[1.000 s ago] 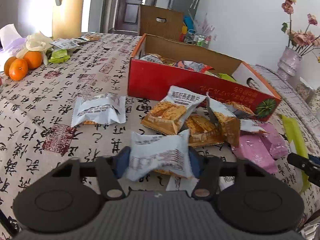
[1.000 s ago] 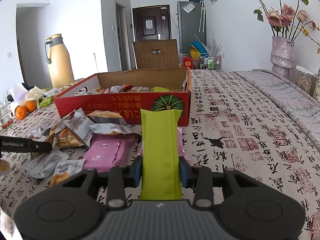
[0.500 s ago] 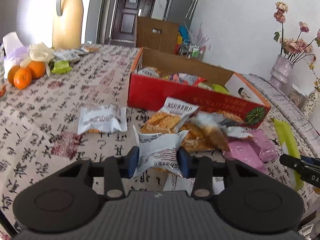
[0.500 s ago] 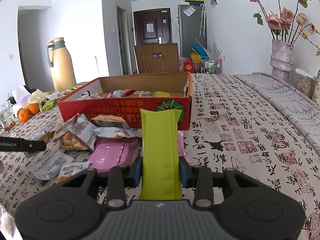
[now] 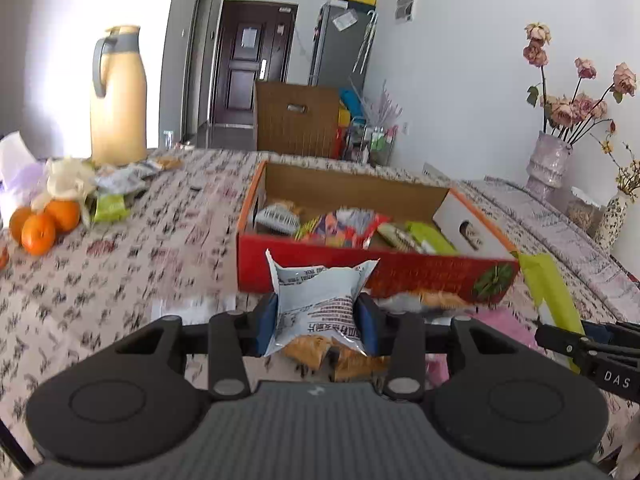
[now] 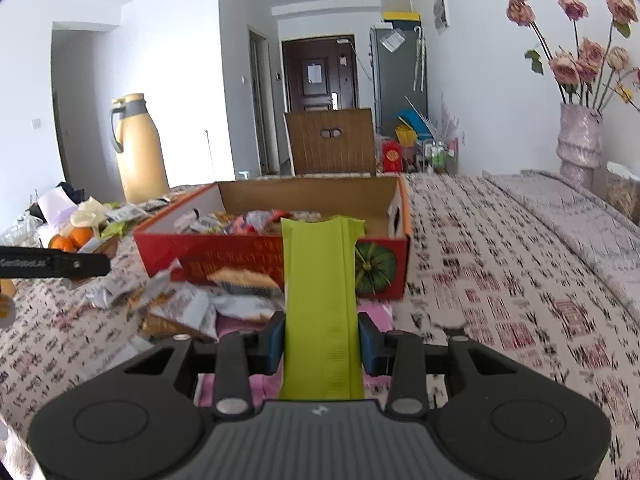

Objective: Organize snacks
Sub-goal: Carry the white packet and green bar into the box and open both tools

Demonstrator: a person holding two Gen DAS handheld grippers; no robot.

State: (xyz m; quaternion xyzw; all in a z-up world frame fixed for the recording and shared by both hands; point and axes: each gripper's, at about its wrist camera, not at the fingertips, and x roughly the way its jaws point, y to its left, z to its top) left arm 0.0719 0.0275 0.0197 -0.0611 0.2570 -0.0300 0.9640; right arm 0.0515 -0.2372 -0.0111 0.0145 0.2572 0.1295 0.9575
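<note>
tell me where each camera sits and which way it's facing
Left wrist: rides the left gripper, looking forward and slightly down over its jaws, shut on a white snack packet, toward the red box; the right gripper's tip shows at right.
Right wrist: rides the right gripper, facing the same box; jaws shut on a green packet; the left gripper's tip pokes in at left.
Shared: box, thermos, oranges, door, vase.

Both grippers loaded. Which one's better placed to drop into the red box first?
Probably left: left gripper grips the white packet facing the red box midway along its front wall; right gripper holds the green packet near its corner.
</note>
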